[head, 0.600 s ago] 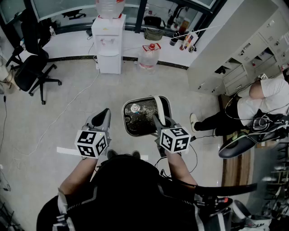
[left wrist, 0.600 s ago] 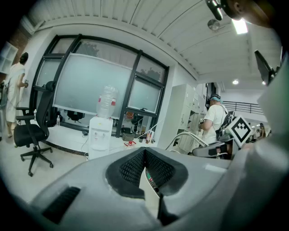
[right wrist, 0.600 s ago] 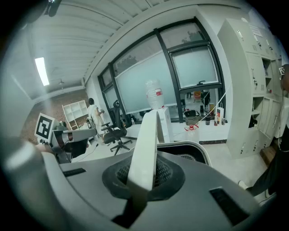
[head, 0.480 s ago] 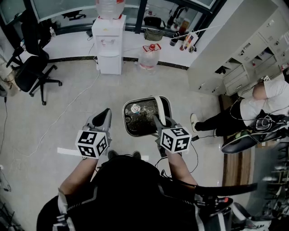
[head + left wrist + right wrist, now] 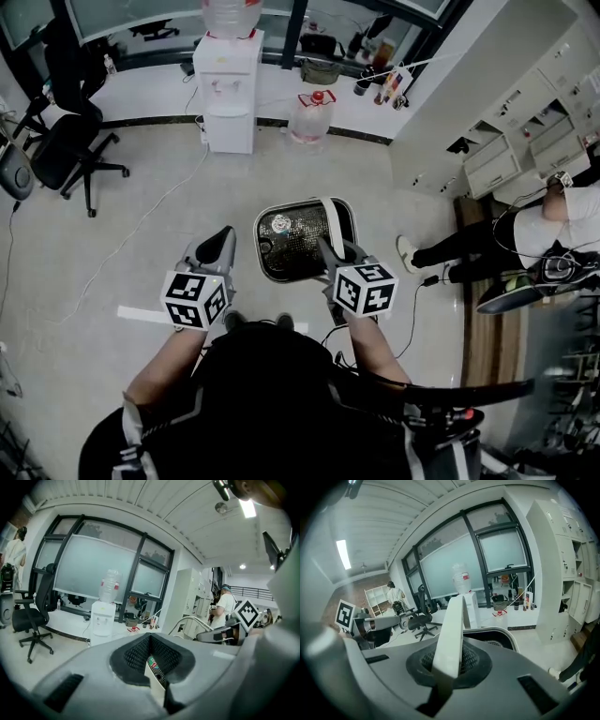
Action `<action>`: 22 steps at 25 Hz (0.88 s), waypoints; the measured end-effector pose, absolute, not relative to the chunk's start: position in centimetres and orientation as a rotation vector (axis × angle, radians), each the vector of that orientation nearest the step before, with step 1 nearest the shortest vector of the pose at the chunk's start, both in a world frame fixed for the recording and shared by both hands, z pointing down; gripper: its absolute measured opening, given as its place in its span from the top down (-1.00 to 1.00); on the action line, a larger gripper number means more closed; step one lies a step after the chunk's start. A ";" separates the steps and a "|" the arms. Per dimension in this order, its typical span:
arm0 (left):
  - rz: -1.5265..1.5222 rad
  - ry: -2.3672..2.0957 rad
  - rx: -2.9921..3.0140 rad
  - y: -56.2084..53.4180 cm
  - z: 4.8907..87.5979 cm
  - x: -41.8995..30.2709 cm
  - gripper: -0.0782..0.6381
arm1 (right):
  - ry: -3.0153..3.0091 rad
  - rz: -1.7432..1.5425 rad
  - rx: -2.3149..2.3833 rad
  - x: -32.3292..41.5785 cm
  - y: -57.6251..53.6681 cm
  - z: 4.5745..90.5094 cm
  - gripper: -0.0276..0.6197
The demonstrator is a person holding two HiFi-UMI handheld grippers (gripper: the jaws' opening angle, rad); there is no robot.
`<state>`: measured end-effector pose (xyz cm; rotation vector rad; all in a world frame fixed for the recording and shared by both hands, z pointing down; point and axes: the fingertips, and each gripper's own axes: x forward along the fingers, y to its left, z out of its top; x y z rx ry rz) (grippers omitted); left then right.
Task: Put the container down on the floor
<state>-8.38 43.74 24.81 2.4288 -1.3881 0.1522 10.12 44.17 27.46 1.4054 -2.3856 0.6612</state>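
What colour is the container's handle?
White. The handle shows best in the right gripper view, clamped in the right gripper.

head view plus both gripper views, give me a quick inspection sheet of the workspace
surface: pale floor, white tape strip lying on it.
job's things: dark container hangs by its white handle, apparently above the floor.
clutter: water jug by the wall.
grippers: right gripper shut on the handle; left gripper shut, beside the container, apart from it.
cables: white cable across the floor; black cable at right.
surroundings: water dispenser, office chair, cabinets, a person at right.
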 end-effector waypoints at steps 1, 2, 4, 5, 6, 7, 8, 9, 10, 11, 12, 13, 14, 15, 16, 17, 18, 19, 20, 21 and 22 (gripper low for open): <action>0.152 -1.388 2.428 43.8 24.9 -8.5 0.76 | -2.385 0.660 1.408 10.0 44.2 27.5 0.89; 0.152 -1.387 2.427 43.9 24.9 -8.6 0.76 | -2.386 0.658 1.410 9.9 44.2 27.5 0.89; 0.149 -1.388 2.424 43.9 25.0 -9.0 0.76 | -2.387 0.652 1.410 9.5 44.2 27.4 0.89; 0.146 -1.388 2.423 43.9 25.0 -9.2 0.76 | -2.387 0.648 1.409 9.3 44.2 27.3 0.89; 0.142 -1.388 2.421 43.9 25.0 -9.4 0.76 | -2.385 0.645 1.408 9.2 44.1 27.2 0.89; 0.139 -1.388 2.420 44.0 25.0 -9.5 0.76 | -2.383 0.643 1.410 9.1 44.1 27.2 0.89; 0.136 -1.388 2.419 44.0 25.0 -9.7 0.76 | -2.380 0.644 1.413 9.0 44.1 27.2 0.89; 0.133 -1.388 2.418 44.0 25.1 -9.9 0.76 | -2.379 0.646 1.417 9.0 44.1 27.2 0.89; 0.130 -1.387 2.419 44.1 25.2 -10.0 0.76 | -2.377 0.650 1.422 8.9 44.1 27.2 0.89; 0.127 -1.386 2.419 44.1 25.2 -10.2 0.76 | -2.376 0.652 1.426 8.8 44.1 27.3 0.89; 0.125 -1.386 2.421 44.0 25.3 -10.5 0.76 | -2.374 0.652 1.429 8.6 44.1 27.2 0.89; 0.123 -1.385 2.424 43.9 25.3 -10.8 0.76 | -2.372 0.650 1.432 8.4 44.0 27.2 0.89; 0.121 -1.383 2.427 43.8 25.3 -11.2 0.76 | -2.369 0.648 1.435 8.1 44.0 27.2 0.89; 0.118 -1.379 2.429 43.7 25.3 -11.6 0.76 | -2.366 0.647 1.439 7.8 44.0 27.1 0.89; 0.112 -1.375 2.430 43.7 25.3 -12.1 0.76 | -2.362 0.647 1.444 7.4 43.9 27.0 0.89; 0.106 -1.369 2.430 43.6 25.4 -12.5 0.76 | -2.358 0.647 1.451 7.1 43.9 27.0 0.89; 0.100 -1.364 2.430 43.4 25.5 -13.0 0.76 | -2.355 0.648 1.459 6.8 43.9 26.9 0.89; 0.094 -1.358 2.431 43.3 25.5 -13.5 0.76 | -2.354 0.650 1.468 6.5 43.8 26.9 0.89; 0.090 -1.351 2.432 43.3 25.5 -13.8 0.76 | -2.353 0.654 1.475 6.2 43.7 26.9 0.89; 0.086 -1.344 2.435 43.2 25.5 -14.1 0.76 | -2.353 0.659 1.481 6.0 43.6 26.9 0.89; 0.086 -1.340 2.439 43.2 25.6 -14.4 0.76 | -2.354 0.665 1.485 5.8 43.5 26.9 0.89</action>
